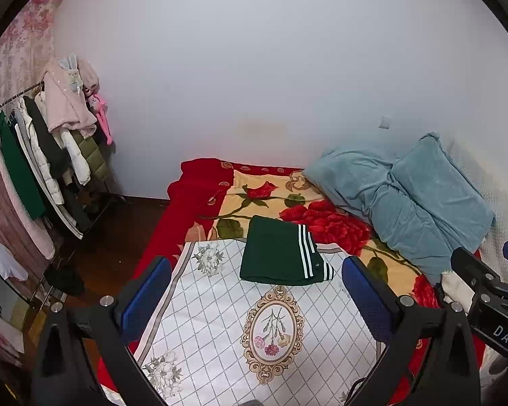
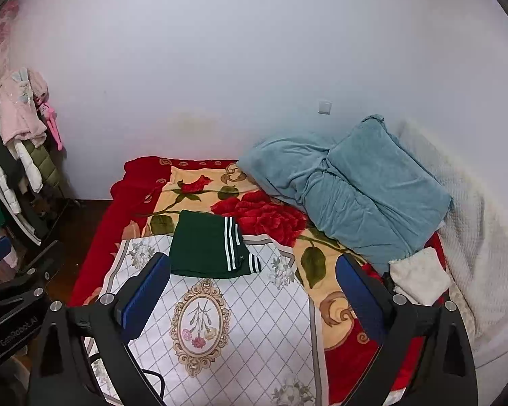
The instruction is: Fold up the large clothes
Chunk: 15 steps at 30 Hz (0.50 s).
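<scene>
Straight ahead on the bed, past both tools — the green garment (image 1: 281,253) lies already folded into a compact rectangle on the far end of the white patterned sheet (image 1: 260,335), well apart from either tool. Its long axis runs roughly away from me, white-striped edge to the right. My left tool (image 1: 255,292) has its jaws apart and empty; my right tool (image 2: 252,289) likewise. From the right wrist view the garment sits left of centre, so I judge the left tool nearer. Task looks near done — maybe one last tidy.
</scene>
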Available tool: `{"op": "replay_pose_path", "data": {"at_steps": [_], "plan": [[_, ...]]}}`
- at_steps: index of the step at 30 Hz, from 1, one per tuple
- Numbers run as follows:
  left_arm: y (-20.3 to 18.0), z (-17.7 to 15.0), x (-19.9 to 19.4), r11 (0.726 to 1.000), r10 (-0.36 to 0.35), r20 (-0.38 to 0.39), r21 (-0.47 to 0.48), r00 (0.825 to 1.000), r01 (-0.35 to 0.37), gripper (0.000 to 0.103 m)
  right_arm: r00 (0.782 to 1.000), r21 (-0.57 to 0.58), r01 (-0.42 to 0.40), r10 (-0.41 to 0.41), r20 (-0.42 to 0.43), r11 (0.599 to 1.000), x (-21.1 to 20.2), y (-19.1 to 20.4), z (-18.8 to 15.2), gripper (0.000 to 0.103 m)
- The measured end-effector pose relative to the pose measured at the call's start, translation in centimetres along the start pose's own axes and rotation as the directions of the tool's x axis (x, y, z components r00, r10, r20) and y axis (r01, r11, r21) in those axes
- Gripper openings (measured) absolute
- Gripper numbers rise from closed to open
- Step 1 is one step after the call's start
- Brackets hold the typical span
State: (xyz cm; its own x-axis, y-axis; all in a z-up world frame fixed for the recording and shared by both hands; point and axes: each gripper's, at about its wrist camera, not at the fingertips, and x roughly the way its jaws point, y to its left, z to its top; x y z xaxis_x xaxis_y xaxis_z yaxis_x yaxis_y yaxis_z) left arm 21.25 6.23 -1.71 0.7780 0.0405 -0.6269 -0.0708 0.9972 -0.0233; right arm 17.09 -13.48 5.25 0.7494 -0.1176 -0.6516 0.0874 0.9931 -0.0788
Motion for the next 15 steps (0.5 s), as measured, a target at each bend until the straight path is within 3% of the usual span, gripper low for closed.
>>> {"op": "replay_pose_path", "data": {"at_steps": [15], "plan": [[-0.18,0.55,-0.58,1.0,0.001,0.008,0.006,1.0,-0.001,0.103,1.0,0.003,-0.009,0.009,0.003,1.0,-0.23,-0.09,0.07,0.099]]}}
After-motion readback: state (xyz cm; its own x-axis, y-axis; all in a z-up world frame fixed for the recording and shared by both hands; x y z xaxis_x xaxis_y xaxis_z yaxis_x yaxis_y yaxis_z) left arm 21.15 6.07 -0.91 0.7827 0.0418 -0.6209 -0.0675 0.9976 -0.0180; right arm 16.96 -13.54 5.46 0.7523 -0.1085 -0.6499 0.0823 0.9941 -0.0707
